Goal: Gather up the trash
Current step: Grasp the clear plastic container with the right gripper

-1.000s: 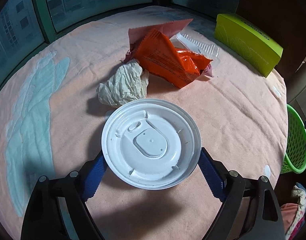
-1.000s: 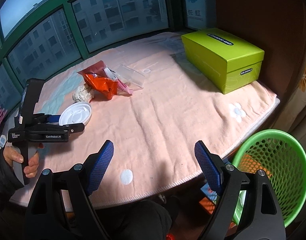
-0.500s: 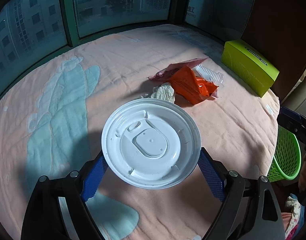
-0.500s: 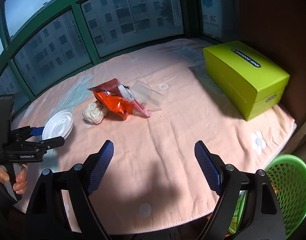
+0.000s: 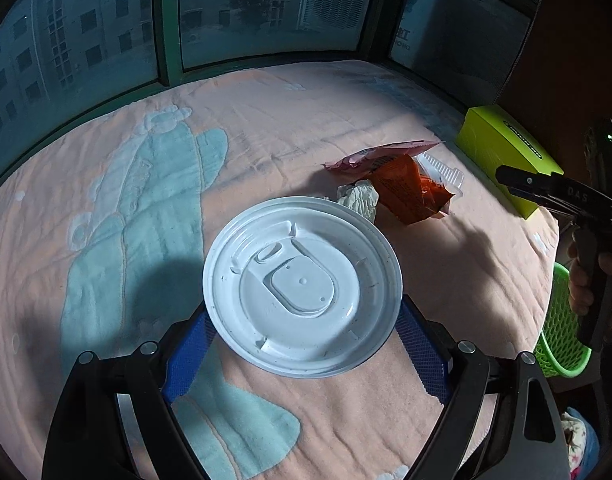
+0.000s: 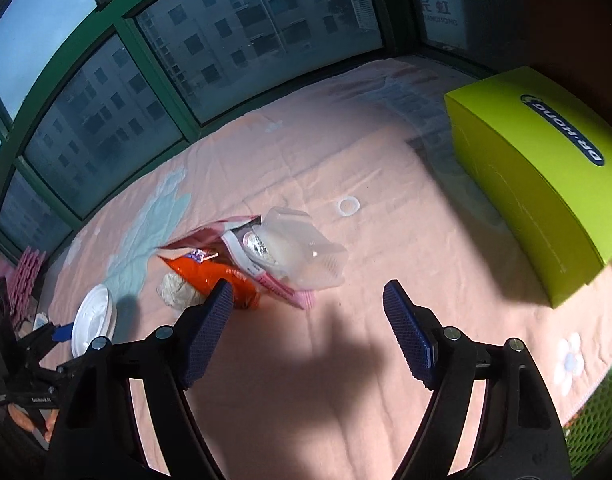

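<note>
My left gripper (image 5: 302, 344) is shut on a round white plastic lid (image 5: 302, 294) and holds it above the pink blanket; the lid also shows in the right wrist view (image 6: 93, 320). Farther on lies a pile of trash: an orange wrapper (image 5: 410, 190), a crumpled tissue (image 5: 358, 198), a pink wrapper (image 5: 380, 154) and a clear plastic tray (image 6: 302, 254). My right gripper (image 6: 306, 332) is open and empty, above the blanket just in front of the pile.
A lime green box (image 6: 546, 176) stands at the right on the blanket (image 6: 346, 400). A green mesh basket (image 5: 562, 328) sits below the table's right edge. Windows run along the far side.
My left gripper lifted the lid up and drew back from the pile. My right gripper moved forward and left, closer to the trash pile.
</note>
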The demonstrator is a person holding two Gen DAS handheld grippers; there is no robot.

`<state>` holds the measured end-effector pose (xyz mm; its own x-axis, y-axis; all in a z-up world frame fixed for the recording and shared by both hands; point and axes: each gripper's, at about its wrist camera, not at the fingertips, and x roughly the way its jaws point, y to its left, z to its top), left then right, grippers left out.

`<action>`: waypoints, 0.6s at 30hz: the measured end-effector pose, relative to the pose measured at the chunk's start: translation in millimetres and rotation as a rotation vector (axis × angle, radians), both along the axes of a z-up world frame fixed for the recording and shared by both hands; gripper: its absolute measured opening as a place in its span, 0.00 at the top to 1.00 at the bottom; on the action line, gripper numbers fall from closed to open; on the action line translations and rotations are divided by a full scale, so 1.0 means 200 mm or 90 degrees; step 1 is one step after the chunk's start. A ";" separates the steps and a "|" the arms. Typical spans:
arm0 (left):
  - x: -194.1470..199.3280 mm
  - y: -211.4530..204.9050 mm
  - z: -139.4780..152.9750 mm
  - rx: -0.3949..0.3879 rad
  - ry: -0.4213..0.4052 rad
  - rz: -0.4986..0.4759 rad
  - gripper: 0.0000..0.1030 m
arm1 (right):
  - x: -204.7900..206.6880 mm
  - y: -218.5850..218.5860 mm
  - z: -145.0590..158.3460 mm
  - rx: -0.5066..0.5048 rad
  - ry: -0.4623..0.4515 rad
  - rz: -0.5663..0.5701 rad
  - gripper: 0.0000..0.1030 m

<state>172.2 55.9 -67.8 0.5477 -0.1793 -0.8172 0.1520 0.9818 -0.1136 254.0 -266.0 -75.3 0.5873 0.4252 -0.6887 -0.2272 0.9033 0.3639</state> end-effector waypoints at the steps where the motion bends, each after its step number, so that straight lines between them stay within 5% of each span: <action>1: 0.00 0.01 0.00 -0.002 0.001 0.002 0.18 | 0.03 0.00 -0.01 0.010 0.008 0.004 0.28; 15: 0.07 0.05 0.00 -0.013 0.011 0.022 0.18 | 0.33 -0.02 -0.28 0.144 0.097 0.046 0.29; 18: 0.07 0.05 -0.01 -0.012 0.013 0.021 0.18 | 0.34 -0.02 -0.31 0.158 0.108 0.051 0.39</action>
<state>186.4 65.4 -69.0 0.5375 -0.1771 -0.8244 0.1165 0.9839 -0.1355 321.7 -269.2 -136.7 0.4312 0.6331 -0.6428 -0.2115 0.7636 0.6101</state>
